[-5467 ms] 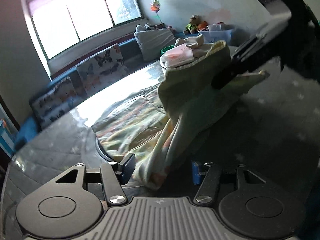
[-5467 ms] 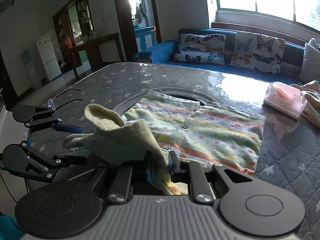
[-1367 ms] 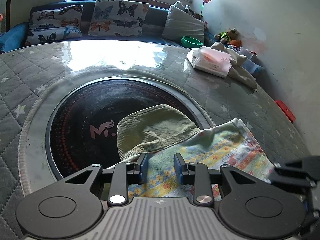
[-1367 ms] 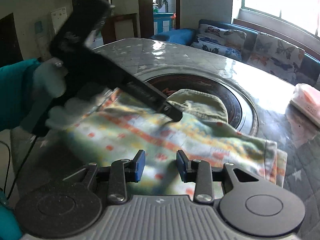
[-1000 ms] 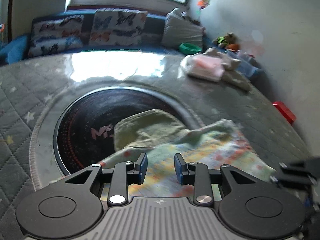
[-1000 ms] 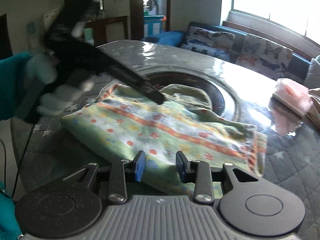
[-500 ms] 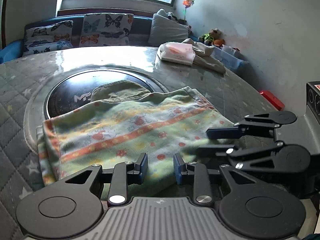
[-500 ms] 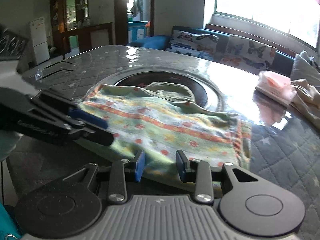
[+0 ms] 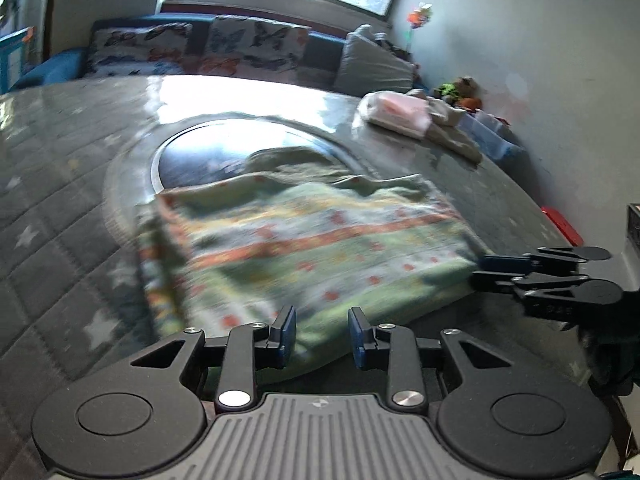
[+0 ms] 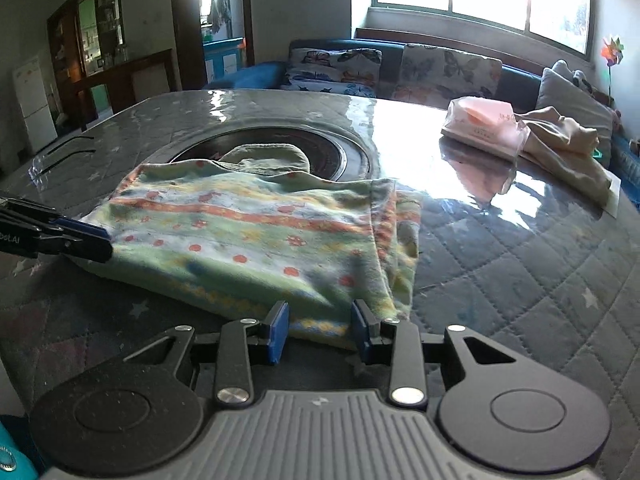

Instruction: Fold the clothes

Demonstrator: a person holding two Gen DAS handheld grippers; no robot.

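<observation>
Lying folded on the quilted, star-printed tabletop (image 10: 520,248), a striped, dotted garment (image 10: 248,236) is seen with its far edge and olive collar (image 10: 268,158) overlapping the dark round inset (image 10: 320,148) at the centre. Since half a second ago the garment has kept its place and shape; no grip has been taken on it.

The left gripper (image 9: 321,334) is held just short of the garment's near edge, its blue-padded fingers (image 9: 286,330) set apart with nothing between them. The left wrist view is now blurred, which was not so before, and the cloth appears a little farther from it.

The right gripper (image 10: 319,330) is likewise empty, fingers (image 10: 278,326) parted, at the near edge beside the folded side hem. In the left wrist view it is seen at the garment's right corner (image 9: 500,272), close to the cloth; whether it touches cannot be told. In the right wrist view the left gripper's tips (image 10: 86,238) are seen at the opposite corner, much as before.

A pink packet (image 10: 484,122) and a beige cloth (image 10: 568,140) are left at the far side of the tabletop, well apart from the garment.
</observation>
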